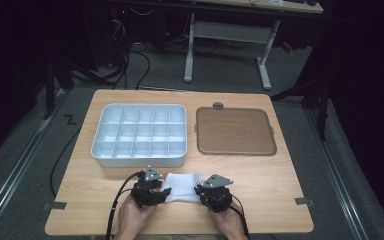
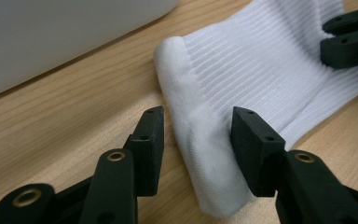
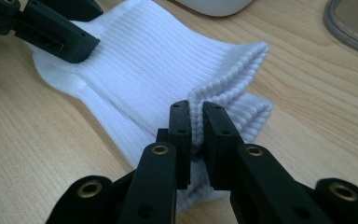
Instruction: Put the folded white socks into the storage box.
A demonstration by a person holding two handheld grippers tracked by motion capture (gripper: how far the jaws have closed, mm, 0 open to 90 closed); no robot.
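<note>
From above, we are seeing a white sock (image 1: 182, 186) lying on the wooden table (image 1: 275, 185), at its near edge in front of a white divided tray (image 1: 139, 134) and a brown lid (image 1: 235, 131), between the left gripper (image 1: 156, 192) and right gripper (image 1: 206, 194). In the left gripper view, the jaws are straddling the sock's folded end (image 2: 200, 140), released, pads not pressing. In the right gripper view, the jaws are pinching the ribbed cuff (image 3: 196, 122) tightly.

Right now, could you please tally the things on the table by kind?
White socks: 1
White compartment trays: 1
Brown flat lids: 1
Tongs: 2, left and right
Total: 5
</note>
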